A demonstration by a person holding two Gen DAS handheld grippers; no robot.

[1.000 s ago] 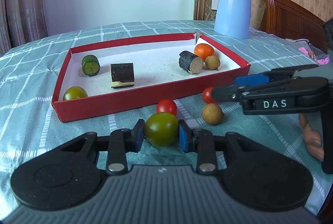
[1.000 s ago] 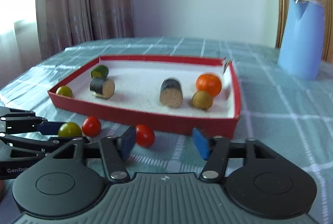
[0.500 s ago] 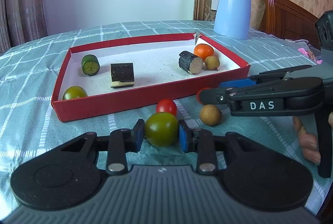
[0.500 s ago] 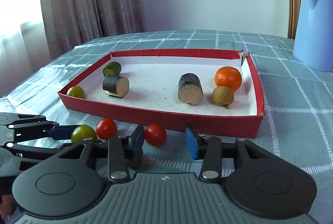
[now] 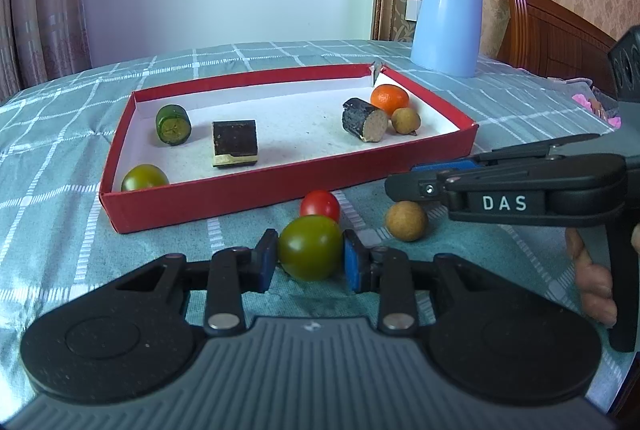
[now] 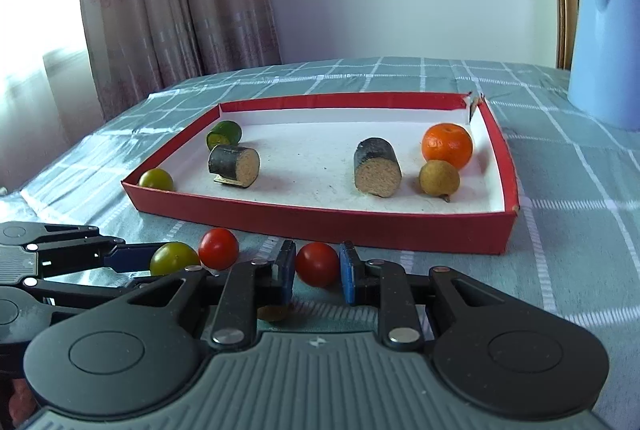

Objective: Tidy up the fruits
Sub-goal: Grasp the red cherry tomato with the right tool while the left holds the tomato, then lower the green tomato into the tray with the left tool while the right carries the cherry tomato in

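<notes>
My left gripper (image 5: 310, 262) is shut on a green tomato (image 5: 311, 248) that rests on the tablecloth just in front of the red tray (image 5: 280, 198). My right gripper (image 6: 318, 270) has its jaws closing on a red tomato (image 6: 317, 264), and both blue pads press its sides. In the left wrist view that gripper (image 5: 420, 182) reaches in from the right and hides its tomato. A second red tomato (image 5: 320, 205) and a brown longan (image 5: 406, 221) lie loose between the two grippers. The tray holds an orange (image 6: 447, 145), a longan (image 6: 439, 177), a green tomato (image 6: 156, 179) and several cut cylinders.
A blue kettle (image 5: 448, 20) stands behind the tray at the right. A wooden chair back (image 5: 552, 30) rises past the table's right edge. A person's fingers (image 5: 592, 282) grip the right tool's handle. Curtains hang at the far left.
My right gripper's jaws have narrowed from wide apart to pressing on the red tomato, and it has edged toward the tray. My left gripper and its green tomato have stayed put.
</notes>
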